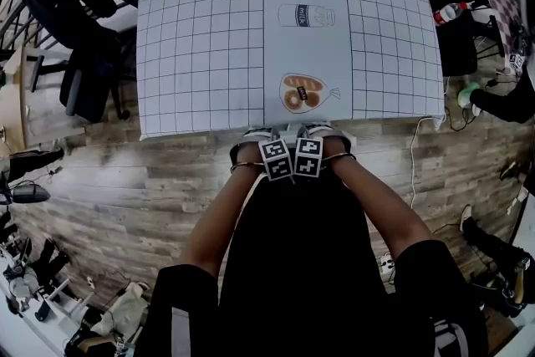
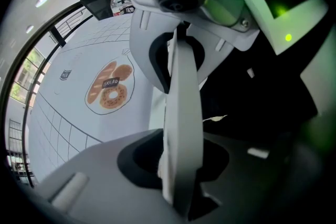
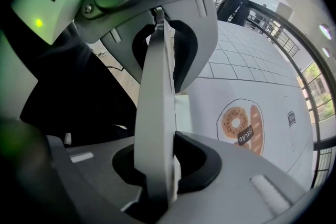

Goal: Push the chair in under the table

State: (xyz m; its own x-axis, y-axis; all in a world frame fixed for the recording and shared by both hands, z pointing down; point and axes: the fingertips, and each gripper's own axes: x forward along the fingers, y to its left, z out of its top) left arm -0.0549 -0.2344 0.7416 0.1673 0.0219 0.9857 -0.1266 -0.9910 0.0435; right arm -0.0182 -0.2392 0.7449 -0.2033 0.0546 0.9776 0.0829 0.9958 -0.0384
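The table carries a white grid cloth with a bread drawing by its near edge. My left gripper and right gripper point down side by side at that edge, marker cubes uppermost. Of the chair I see only a thin pale slab, which I take for its back. It stands upright between the left gripper's jaws as the chair back, and likewise in the right gripper as the chair back. Both pairs of jaws sit close against it. The seat and legs are hidden under my body and the table.
A black office chair stands at the table's left side by a railing. Bags, a bottle and a white cable lie on the wooden floor to the right. Shoes and clutter line the lower left and right.
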